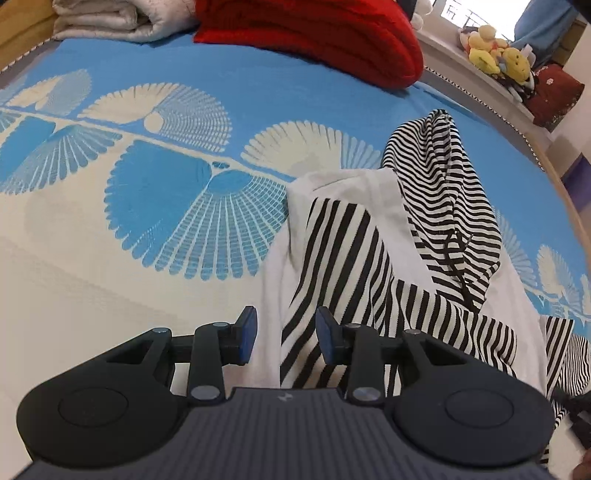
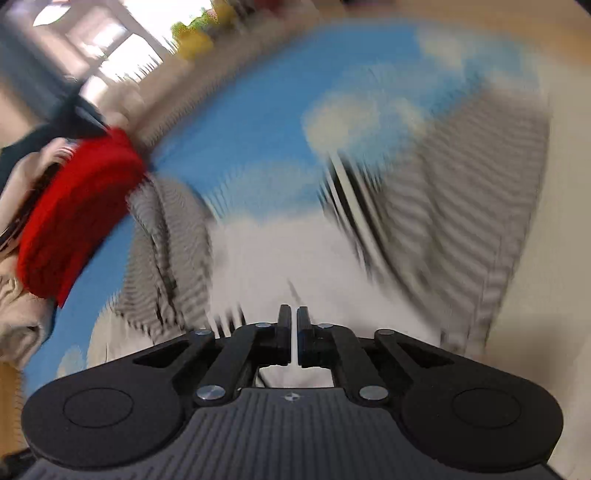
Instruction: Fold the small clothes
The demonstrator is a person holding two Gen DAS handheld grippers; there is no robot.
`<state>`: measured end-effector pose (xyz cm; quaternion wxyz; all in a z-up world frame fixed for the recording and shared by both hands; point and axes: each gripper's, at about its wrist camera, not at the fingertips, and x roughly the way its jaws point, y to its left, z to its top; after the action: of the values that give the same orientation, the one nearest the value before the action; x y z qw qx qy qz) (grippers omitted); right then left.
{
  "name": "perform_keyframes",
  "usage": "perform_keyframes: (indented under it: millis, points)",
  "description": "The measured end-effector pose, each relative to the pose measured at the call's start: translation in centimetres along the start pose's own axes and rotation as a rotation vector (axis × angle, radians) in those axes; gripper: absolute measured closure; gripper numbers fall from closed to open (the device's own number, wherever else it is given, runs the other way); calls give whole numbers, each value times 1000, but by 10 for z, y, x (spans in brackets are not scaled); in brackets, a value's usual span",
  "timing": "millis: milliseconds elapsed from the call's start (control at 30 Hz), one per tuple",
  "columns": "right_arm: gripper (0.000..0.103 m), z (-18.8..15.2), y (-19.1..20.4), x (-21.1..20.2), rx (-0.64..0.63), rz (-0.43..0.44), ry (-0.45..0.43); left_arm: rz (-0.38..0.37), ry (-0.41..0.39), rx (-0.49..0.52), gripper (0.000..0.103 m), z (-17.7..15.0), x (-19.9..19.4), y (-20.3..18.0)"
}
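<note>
The left gripper hangs low over a bed, its blue-padded fingers spread wide with nothing between them. Right in front of it, and partly under the gap between the fingers, lies the black-and-white striped garment, crumpled on the bedspread. It shows white panels, a band of broad stripes running toward the gripper, and a hood-like part of fine stripes standing up at the far end, with a dark cord dangling from it. The garment sits on the right side of this view, across the line where the bedspread's cream area meets the blue fan pattern.

At the far edge of the bed a red knitted item lies next to a folded pale quilt. Past the bed's right edge, a ledge carries yellow plush toys and a dark red bag.

The right wrist view is heavily motion-blurred. The right gripper has its fingers drawn nearly together, only a thin slit between them; white cloth shows through that slit, but I cannot tell whether the fabric is actually pinched. White and striped parts of the garment spread ahead of it on the blue bedspread, with the red item at the left
</note>
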<state>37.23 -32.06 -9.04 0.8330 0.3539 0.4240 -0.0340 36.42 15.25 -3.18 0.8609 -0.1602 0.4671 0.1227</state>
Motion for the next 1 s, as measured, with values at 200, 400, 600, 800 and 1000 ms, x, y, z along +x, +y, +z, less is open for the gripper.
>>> perform_keyframes:
  millis: [200,400,600,800,1000]
  points:
    - [63,-14,-4,42,107,23,157,-8,-2,-16,64,2,1,2]
    - [91,-25,9,60,144,-5,154,-5,-9,-35,64,10,0,5]
    - [95,-21,37,-10,21,60,-187,-3,-4,-22,64,9,0,5]
    - [87,-28,-2,15,75,-180,18,-4,28,-1,64,0,7,-5]
    - [80,-21,3,-4,42,-217,-91,-39,71,40,64,-13,14,-20]
